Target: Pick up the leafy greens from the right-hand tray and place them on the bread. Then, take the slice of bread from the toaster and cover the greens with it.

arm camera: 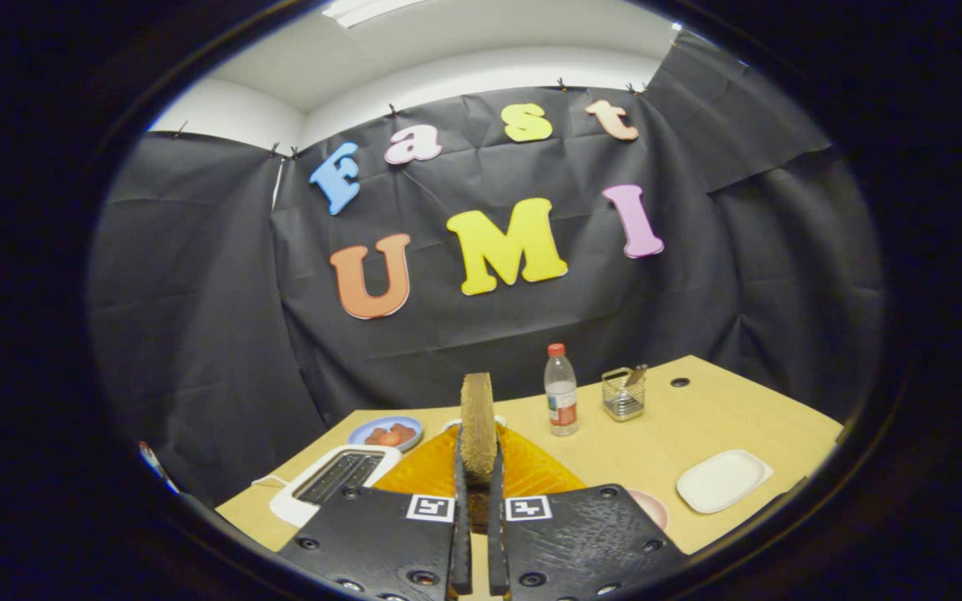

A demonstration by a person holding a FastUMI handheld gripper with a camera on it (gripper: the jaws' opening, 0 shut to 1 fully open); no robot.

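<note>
My gripper [478, 480] is shut on a brown slice of bread [477, 421], which stands upright on edge between the two fingers and rises above their tips. A white toaster [335, 480] with dark slots sits on the wooden table just left of the fingers. An orange mat [535, 472] lies under and beyond the fingers; what rests on it is hidden by the gripper. A white tray [721, 480] lies on the table to the right, with nothing on it that I can make out.
A blue plate [387, 433] with reddish slices sits beyond the toaster. A water bottle [561, 403] with a red cap and a wire basket [623, 394] stand at the back. A pink dish edge [650, 507] peeks out by the right finger. The table's right edge is near the tray.
</note>
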